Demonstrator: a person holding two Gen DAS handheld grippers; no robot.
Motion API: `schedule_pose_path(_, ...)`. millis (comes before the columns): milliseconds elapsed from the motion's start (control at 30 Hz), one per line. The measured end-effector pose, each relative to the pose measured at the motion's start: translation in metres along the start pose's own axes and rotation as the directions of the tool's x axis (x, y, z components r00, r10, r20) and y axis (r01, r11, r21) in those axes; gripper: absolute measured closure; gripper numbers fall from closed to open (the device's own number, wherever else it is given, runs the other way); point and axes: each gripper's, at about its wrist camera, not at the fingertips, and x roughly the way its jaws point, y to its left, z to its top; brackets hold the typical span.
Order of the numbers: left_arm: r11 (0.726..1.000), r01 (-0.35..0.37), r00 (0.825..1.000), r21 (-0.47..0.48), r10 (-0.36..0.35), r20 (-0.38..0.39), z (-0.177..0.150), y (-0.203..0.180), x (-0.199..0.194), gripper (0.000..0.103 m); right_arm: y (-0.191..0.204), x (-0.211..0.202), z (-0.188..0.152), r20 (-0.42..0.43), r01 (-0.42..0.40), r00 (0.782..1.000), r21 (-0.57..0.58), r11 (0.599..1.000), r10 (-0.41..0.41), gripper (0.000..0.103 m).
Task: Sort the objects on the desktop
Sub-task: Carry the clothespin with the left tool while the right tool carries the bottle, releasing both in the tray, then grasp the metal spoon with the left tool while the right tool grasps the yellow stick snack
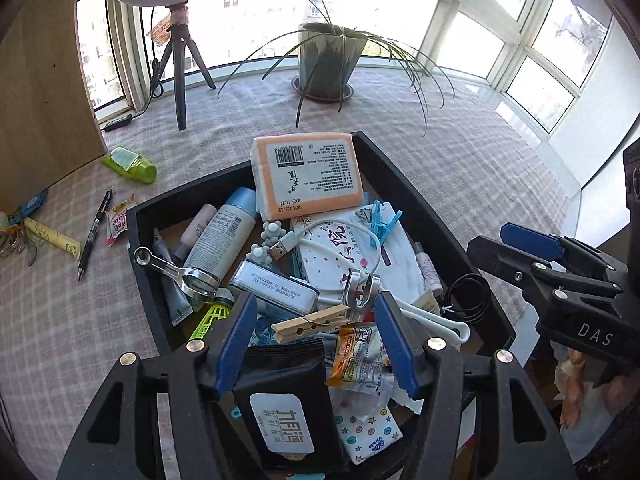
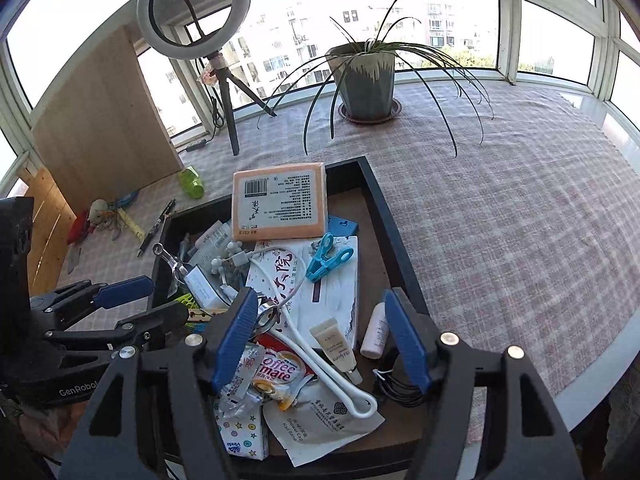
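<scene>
Left hand-held gripper (image 1: 316,344) and right hand-held gripper (image 2: 320,340) gape, empty.

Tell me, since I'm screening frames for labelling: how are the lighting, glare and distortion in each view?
Left wrist view: windows blown out white, tray contents evenly lit and sharp, fisheye bends the window frames. Right wrist view: outside buildings visible with milder glare, tray labels legible, table edge strongly curved, corners vignetted dark.

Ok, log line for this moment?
left tongs: open, empty | right tongs: open, empty | both over black tray, full | pen, green bottle outside
</scene>
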Motion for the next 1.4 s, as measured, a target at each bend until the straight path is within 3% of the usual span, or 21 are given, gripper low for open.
schedule_pose_path(667, 0.992, -0.079, 0.997, -0.099, 0.079, 0.003, -0.015, 0.072, -0.022, 0.044, 0.076, 0.025, 0.011, -0.05, -0.077, 0.996, -0.083, 0.994, 0.073, 0.038)
schedule_pose_path(1133, 0.967, -0.152, 0.988, -0.207, 0.154, -0.004, -0.038, 0.17, -0.055, 0.044, 0.175, 0.044, 0.018, -0.086, -0.148, 0.987, -0.16, 0.976, 0.136, 0.038)
schedule_pose_path(1400, 0.935, -0.199, 0.979, -0.293, 0.202, -0.02, -0.057, 0.245, -0.068, 0.044, 0.235, 0.065, 0.023, -0.12, -0.208, 0.975, -0.193, 0.959, 0.187, 0.038)
